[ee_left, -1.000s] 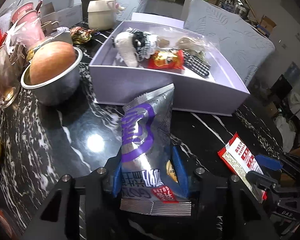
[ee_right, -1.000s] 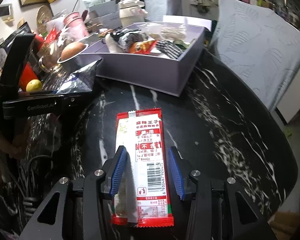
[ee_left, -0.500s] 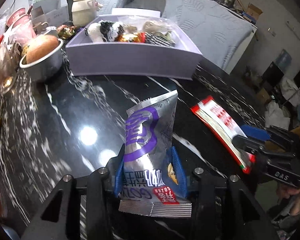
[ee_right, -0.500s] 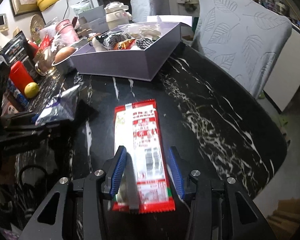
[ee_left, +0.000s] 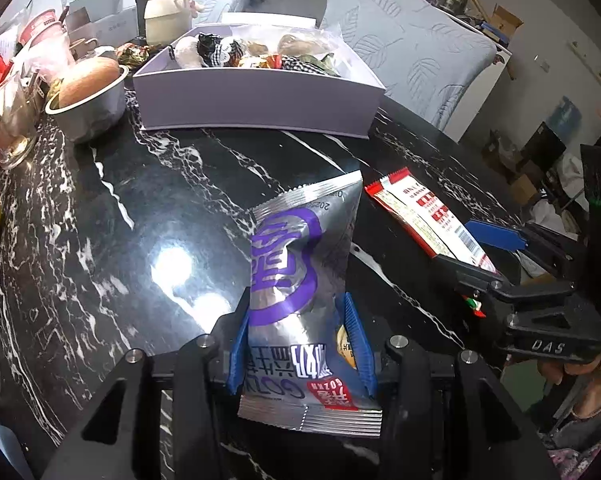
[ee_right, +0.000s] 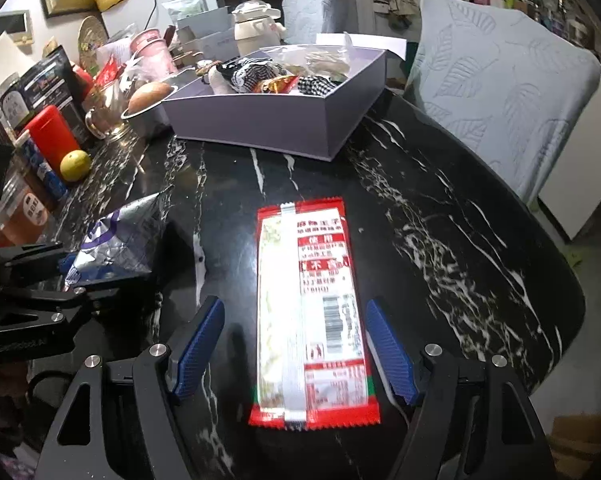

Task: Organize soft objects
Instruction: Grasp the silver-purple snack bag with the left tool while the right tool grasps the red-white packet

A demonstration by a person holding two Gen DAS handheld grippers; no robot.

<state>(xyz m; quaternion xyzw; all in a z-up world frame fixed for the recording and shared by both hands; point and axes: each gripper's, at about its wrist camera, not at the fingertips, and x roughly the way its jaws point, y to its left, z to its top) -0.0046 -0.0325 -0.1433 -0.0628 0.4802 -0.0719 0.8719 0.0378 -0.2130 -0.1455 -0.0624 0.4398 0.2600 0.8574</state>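
My left gripper (ee_left: 296, 308) is shut on a silver snack bag with purple print (ee_left: 300, 240), held upright over the black marble table (ee_left: 140, 200). The bag also shows at the left of the right wrist view (ee_right: 120, 236). A red and white flat packet (ee_right: 312, 280) lies flat on the table between the blue pads of my right gripper (ee_right: 294, 308). Its jaws are opening and neither pad touches the packet. The same packet (ee_left: 420, 216) appears right of the bag in the left wrist view. A lavender box (ee_left: 256, 100) with several soft items stands at the far side.
A steel bowl (ee_left: 88, 108) holding a round brown thing stands left of the box, with a glass mug (ee_left: 8, 132), cups and jars behind. A lemon (ee_right: 74, 165) and a red bottle (ee_right: 52, 136) crowd the left edge. Covered chairs (ee_right: 500, 92) stand beyond the table's curved right edge.
The right gripper's jaws have spread apart and let go of the red packet, which now lies flat. The left gripper with the silver bag has drawn back from the box.
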